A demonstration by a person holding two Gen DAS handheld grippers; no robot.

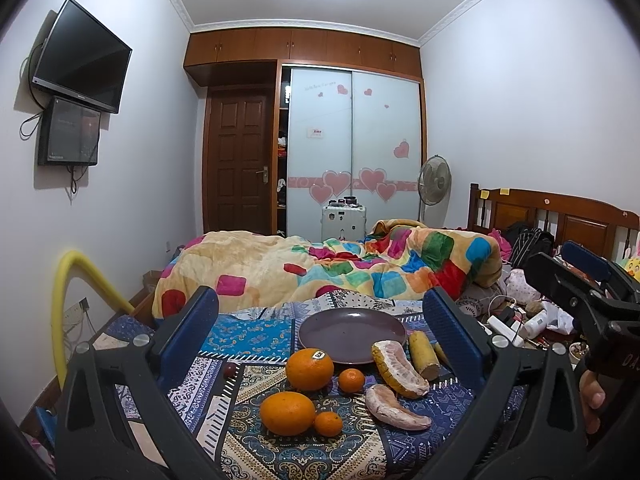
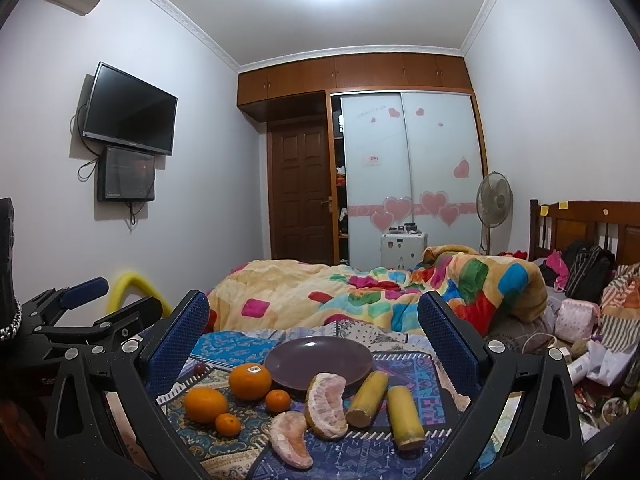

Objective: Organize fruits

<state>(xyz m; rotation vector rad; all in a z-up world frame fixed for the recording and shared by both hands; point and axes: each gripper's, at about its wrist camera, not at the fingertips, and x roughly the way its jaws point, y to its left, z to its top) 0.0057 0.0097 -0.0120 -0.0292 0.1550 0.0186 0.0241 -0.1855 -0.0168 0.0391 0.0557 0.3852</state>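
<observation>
A purple plate (image 1: 352,334) (image 2: 320,362) lies empty on the patterned cloth. In front of it lie two big oranges (image 1: 309,369) (image 2: 250,381), two small mandarins (image 1: 352,381) (image 2: 278,400), two pomelo pieces (image 1: 398,368) (image 2: 326,404) and two yellow cane sticks (image 1: 423,354) (image 2: 405,416). A small dark fruit (image 1: 230,370) lies at the left. My left gripper (image 1: 320,344) is open and empty, held back from the fruit. My right gripper (image 2: 314,344) is open and empty too. It also shows at the right of the left wrist view (image 1: 568,276).
The cloth (image 1: 256,336) covers the near end of a bed with a bunched colourful blanket (image 1: 328,268) behind the plate. Clutter of cables, bottles and bags (image 2: 580,356) lies at the right. A yellow hose (image 1: 68,292) arches at the left.
</observation>
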